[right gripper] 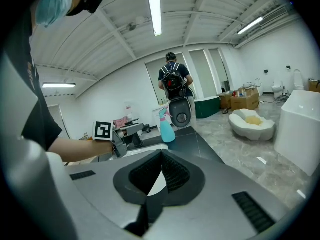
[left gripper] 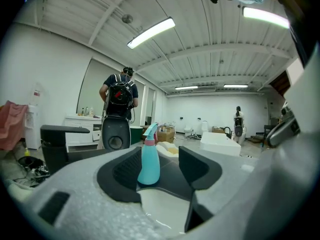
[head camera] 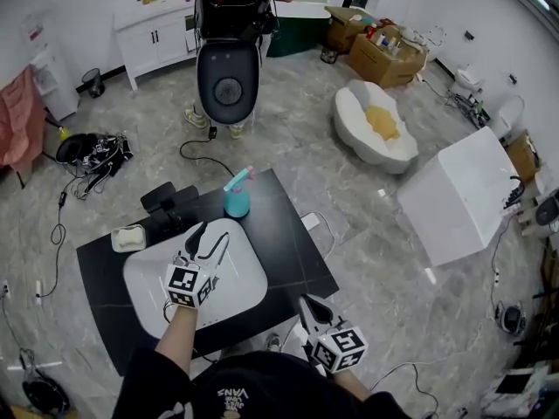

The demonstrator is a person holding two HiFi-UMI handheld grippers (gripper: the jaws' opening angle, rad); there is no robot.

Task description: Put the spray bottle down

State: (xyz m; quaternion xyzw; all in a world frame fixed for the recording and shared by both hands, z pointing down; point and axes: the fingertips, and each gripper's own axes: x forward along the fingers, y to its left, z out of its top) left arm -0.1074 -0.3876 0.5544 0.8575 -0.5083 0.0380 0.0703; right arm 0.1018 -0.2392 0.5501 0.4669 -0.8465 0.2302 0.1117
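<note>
The teal spray bottle [head camera: 237, 201] with a pink collar stands upright on the far edge of the black table [head camera: 288, 234], with nothing holding it. My left gripper [head camera: 212, 237] hovers over the white basin [head camera: 236, 286], a short way in front of the bottle, its jaws open and empty. In the left gripper view the bottle [left gripper: 149, 160] shows beyond and between the open jaws of the left gripper [left gripper: 162, 170]. My right gripper [head camera: 307, 304] is at the table's near right edge, jaws shut and empty. The right gripper view shows the right gripper [right gripper: 161, 158] closed and the bottle [right gripper: 166, 129] far ahead.
A soap dish [head camera: 128, 238] and a black fixture [head camera: 168, 201] sit at the table's left. Beyond the table a person with a backpack stands behind a black round unit [head camera: 227, 78]. A white box [head camera: 461, 197], a white tub [head camera: 376, 126] and floor cables [head camera: 92, 153] surround the table.
</note>
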